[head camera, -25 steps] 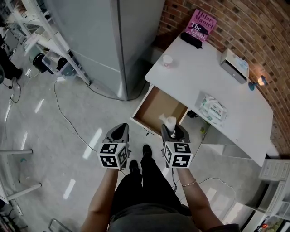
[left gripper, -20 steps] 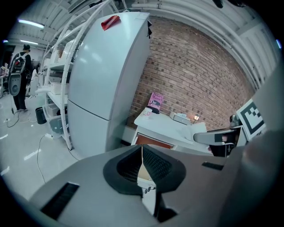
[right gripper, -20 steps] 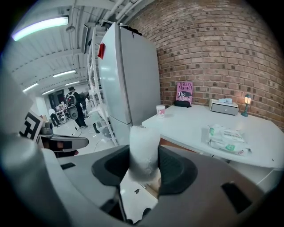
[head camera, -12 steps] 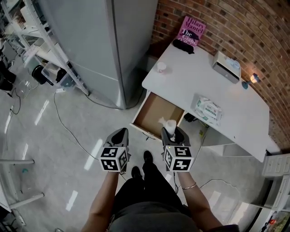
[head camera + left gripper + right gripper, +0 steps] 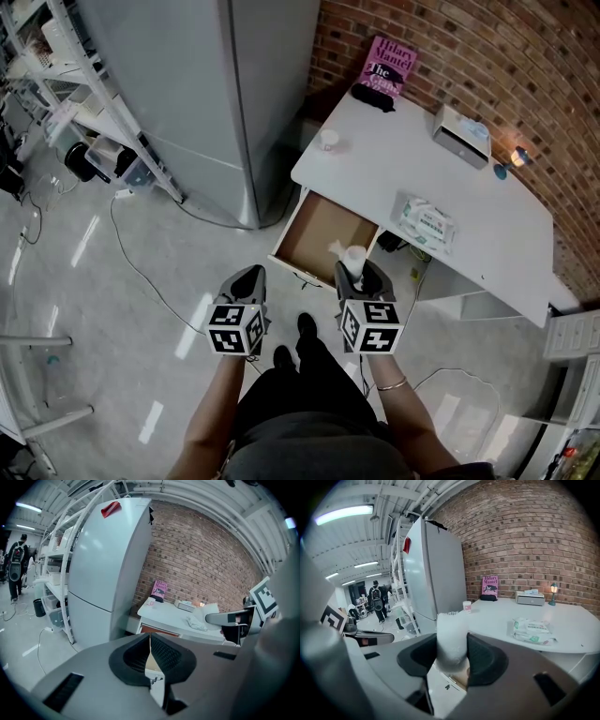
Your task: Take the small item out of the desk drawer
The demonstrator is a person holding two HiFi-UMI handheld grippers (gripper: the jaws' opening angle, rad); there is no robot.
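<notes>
Gripping the small white item, the right gripper has its jaws fairly wide, one dark pad pressed on each side of it; the item is a pale, soft-looking cylinder standing upright, its frayed top poking above the pads

- Clock read from where the person stands, 12 straight ahead
- Left gripper: jaws brought together, only a thin slit between the ribbed pads, nothing in them, touching nothing
- From overhead the left gripper and right gripper sit side by side at about the same level, left at 11, right at 1, both tipped downward
- The item is held in the air at 12 to 1, over the near right corner of the drawer
- Drawer pulled open toward the person, brown bottom bare
- Desk white, running from 12 off to 2

Count
- grippers: two, each with one marker cube
- white item: one
- drawer open: one
- pink book: one, upright against the brick wall at the desk's far end
- black pouch: one, just in front of the book
- cup: one, near the desk's left edge
- pack of wipes: one, at 1
- grey box: one, by the wall
- small lamp: one, lit, beside the box
- tall grey cabinet: one, at 11
</notes>
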